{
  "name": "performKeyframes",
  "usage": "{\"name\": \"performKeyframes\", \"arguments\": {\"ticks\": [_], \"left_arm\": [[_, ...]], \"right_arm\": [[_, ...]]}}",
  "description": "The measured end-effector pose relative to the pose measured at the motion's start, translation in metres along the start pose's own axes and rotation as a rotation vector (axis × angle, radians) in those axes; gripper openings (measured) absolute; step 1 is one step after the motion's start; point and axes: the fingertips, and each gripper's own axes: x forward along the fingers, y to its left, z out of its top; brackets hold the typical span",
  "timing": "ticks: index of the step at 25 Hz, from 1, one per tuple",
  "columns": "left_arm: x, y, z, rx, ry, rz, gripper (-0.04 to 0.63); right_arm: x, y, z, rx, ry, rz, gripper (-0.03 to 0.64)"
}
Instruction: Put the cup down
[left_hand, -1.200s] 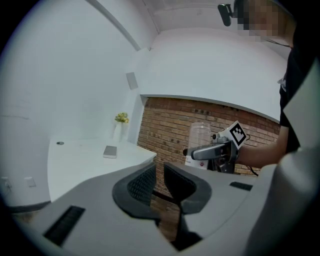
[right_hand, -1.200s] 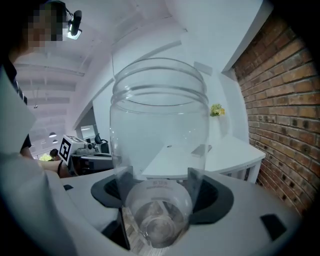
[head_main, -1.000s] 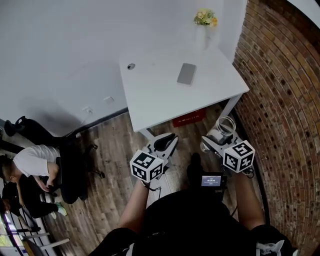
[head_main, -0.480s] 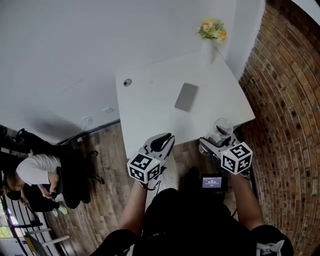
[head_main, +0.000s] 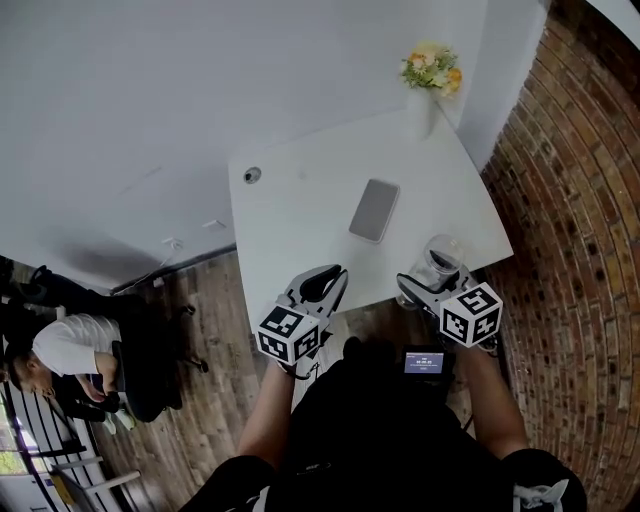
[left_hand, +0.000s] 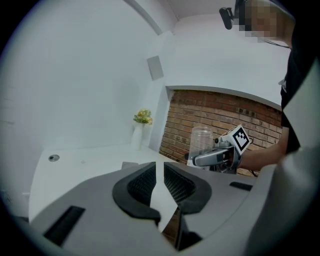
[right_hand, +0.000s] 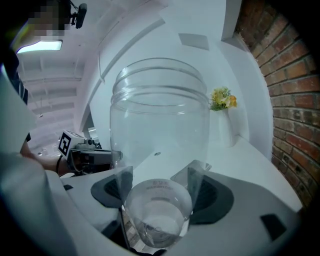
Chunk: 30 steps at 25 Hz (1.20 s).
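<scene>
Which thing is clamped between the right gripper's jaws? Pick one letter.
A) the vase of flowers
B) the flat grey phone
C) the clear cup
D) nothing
C: the right gripper view shows the clear cup pinched between the pads of the right gripper, while the phone and the vase stand on the white table.

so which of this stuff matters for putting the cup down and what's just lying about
In the job: clear cup, right gripper holding it, white table.
Lying about: phone, vase of flowers, small round fitting on the table, empty left gripper.
</scene>
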Motion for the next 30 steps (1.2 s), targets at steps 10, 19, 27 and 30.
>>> {"name": "performKeyframes", "arguments": {"ticks": [10,19,27,30], "left_arm": [[0.010,0.004,0.010,0.020,-0.005,-0.086,0.057],[0.007,0.013,0.012,0.026,-0.011,-0.087,0.057],[0.006,0.018,0.009,0.016,-0.003,-0.079,0.057],[0.005,0.021,0.009,0.008,-0.003,-0.075,0.057]], "right_arm": [[0.014,0.007,0.012,-0.006,-0.014,-0.034,0.354],[0.023,0.012,0.019,-0.015,-0.021,-0.031,0.354],[0.030,0.007,0.015,-0.006,-0.008,-0.031,0.354],[0.038,-0.002,0.016,-0.009,-0.004,-0.041,0.354]]}}
